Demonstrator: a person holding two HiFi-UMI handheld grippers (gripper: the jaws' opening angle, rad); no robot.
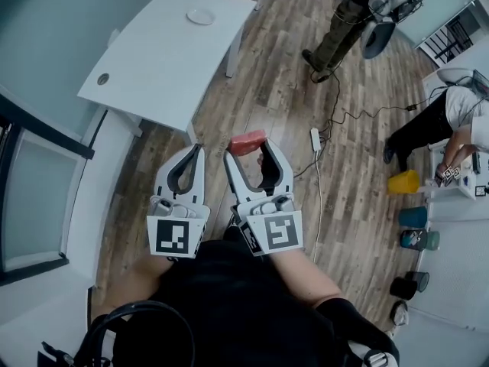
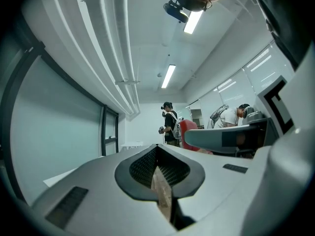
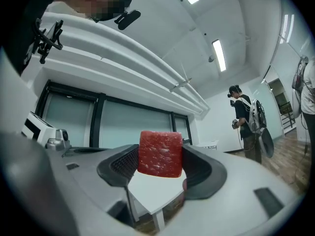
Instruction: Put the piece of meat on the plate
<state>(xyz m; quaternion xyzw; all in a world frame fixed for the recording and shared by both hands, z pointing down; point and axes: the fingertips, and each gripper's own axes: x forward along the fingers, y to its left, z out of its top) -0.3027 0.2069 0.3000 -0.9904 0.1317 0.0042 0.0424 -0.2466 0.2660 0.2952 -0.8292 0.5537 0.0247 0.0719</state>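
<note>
A red piece of meat (image 1: pixel 247 141) (image 3: pixel 159 153) is clamped between the jaws of my right gripper (image 1: pixel 246 147) (image 3: pixel 158 167), held in the air above the wooden floor. My left gripper (image 1: pixel 199 148) (image 2: pixel 158 173) hangs just to its left, jaws shut together with nothing between them. A small white plate (image 1: pixel 201 15) rests on the far end of the white table (image 1: pixel 164 60), well ahead of both grippers. In the right gripper view the table (image 3: pixel 155 191) shows beyond the meat.
Wooden floor lies between me and the table. A white power strip (image 1: pixel 315 139) with a cable lies on the floor to the right. A person (image 1: pixel 340 23) stands further off, another (image 1: pixel 439 125) bends at the right. Coloured cups (image 1: pixel 413 218) sit by a white surface at right.
</note>
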